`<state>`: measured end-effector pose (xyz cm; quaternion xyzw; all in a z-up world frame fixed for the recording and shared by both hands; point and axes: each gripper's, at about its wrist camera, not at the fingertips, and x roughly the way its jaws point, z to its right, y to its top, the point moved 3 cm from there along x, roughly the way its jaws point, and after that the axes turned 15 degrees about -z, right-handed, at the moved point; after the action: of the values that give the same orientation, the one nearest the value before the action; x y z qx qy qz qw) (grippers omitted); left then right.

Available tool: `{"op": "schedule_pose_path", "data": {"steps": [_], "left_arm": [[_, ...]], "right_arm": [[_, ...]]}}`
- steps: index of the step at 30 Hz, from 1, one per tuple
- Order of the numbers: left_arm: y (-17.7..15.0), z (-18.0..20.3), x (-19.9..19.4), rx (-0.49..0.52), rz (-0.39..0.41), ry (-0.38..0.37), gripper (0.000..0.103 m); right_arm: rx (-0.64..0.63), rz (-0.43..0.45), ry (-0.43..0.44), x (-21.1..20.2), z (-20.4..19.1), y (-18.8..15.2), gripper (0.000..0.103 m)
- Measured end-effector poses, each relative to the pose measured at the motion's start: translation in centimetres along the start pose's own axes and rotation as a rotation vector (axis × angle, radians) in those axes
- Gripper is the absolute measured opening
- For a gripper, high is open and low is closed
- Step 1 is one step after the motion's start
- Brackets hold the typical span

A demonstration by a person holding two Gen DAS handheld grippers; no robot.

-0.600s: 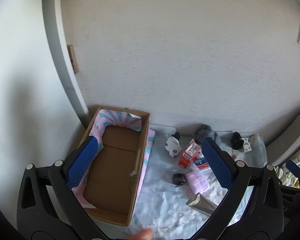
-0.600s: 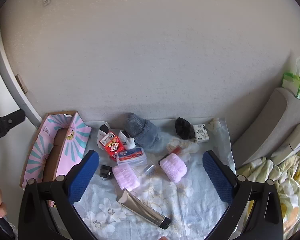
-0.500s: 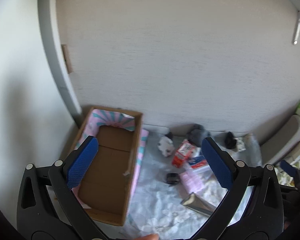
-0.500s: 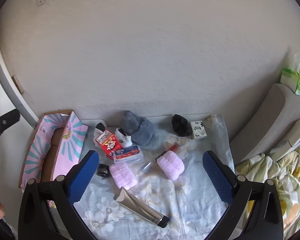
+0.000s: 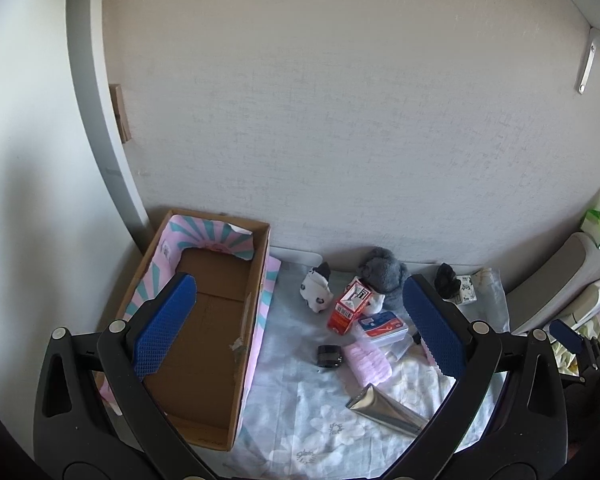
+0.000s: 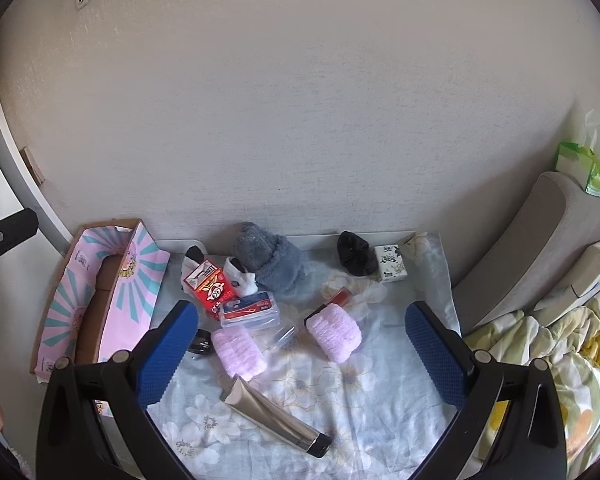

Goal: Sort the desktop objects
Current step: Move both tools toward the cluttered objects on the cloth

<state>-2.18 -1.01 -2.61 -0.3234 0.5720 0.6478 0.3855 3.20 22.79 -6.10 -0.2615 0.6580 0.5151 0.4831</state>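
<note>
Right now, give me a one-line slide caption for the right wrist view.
Open right gripper poised above a floral cloth strewn with a silver tube, pink rolls, red carton; cardboard box alongside.

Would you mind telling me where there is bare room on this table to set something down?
The cardboard box floor is bare. The floral cloth is free right of the silver tube and below the right pink roll. It is crowded around the red carton and clear case.

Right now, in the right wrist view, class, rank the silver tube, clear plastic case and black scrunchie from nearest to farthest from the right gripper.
1. Silver tube, lying closest, lower centre.
2. Clear plastic case, mid-table, left.
3. Black scrunchie, by the wall, right.
</note>
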Motion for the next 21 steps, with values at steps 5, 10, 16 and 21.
{"op": "schedule_pose_path", "data": {"steps": [5, 10, 16, 21], "left_arm": [[-0.2, 0.1, 0.3, 0.005, -0.003, -0.002, 0.103], [-0.6, 0.2, 0.9, 0.015, 0.000, -0.007, 0.103], [-1.4, 0.8, 2.7, 0.051, -0.070, -0.051, 0.103], [-2.8, 2.4, 4.7, 0.133, -0.120, 0.025, 0.103]], "right_arm": [[0.002, 0.005, -0.006, 0.0, 0.2, 0.0, 0.103], [-0.001, 0.031, 0.008, -0.3, 0.4, 0.1, 0.103], [-0.018, 0.067, 0.011, -0.9, 2.6, 0.2, 0.103], [0.031, 0.045, -0.046, 0.0, 5.9, -0.5, 0.103]]}}
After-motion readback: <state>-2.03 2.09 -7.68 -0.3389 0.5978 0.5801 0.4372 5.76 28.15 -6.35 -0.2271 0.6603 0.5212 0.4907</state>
